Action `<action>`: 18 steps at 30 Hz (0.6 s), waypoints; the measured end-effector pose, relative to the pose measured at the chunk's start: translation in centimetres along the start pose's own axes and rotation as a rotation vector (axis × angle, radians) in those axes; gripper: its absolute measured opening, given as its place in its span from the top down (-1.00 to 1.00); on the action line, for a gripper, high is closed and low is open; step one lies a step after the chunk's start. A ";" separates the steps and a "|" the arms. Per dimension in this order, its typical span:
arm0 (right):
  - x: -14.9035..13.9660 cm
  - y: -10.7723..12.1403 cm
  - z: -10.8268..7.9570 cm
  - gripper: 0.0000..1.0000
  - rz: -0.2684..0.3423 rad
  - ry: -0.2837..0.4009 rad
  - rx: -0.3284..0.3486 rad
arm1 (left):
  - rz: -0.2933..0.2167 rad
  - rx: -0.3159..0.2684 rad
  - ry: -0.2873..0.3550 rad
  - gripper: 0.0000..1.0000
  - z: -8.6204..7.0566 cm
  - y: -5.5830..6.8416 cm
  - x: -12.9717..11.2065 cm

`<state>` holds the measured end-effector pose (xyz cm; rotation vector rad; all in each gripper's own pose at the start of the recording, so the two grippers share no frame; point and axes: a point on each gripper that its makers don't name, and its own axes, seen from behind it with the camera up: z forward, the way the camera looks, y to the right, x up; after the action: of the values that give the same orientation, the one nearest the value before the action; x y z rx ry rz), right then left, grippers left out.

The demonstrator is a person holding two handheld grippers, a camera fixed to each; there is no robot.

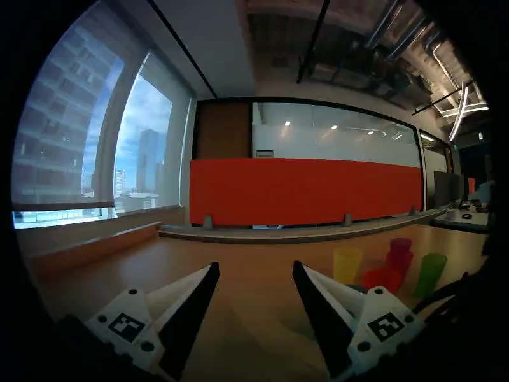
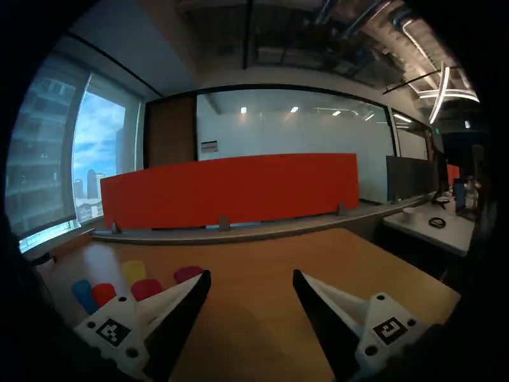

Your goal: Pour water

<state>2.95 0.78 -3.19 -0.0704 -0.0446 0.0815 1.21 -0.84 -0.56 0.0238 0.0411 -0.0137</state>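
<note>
Plastic cups stand in a loose cluster on the wooden counter, all upright with their mouths up; whether any holds water cannot be told from this low angle. The left gripper view takes in four of them off to its right: a yellow cup, a purple cup behind a red cup, and a green cup at the outer end. The right gripper view takes in five at its lower left: a blue cup, an orange cup just beside it, then the yellow cup, the red cup and the purple cup, partly hidden by a finger.

The left hand-held gripper has its two fingers spread wide over bare wood, well apart from the cups. The right hand-held gripper is spread just as wide, its fingers touching nothing.

Beyond the counter's far edge runs one long orange-red divider panel, with a glass wall above it and tall windows to the side. A white desk carrying small items stands at the right of the right gripper view.
</note>
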 end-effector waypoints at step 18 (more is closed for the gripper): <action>-0.2 -0.4 0.2 -1.00 -0.004 -0.003 0.014 | 0.011 -0.012 -0.040 -0.71 0.2 0.3 -1.1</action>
<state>2.82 0.42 -3.00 -0.0562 -0.0471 0.0779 0.11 -0.50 -0.27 0.0122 0.0011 -0.0028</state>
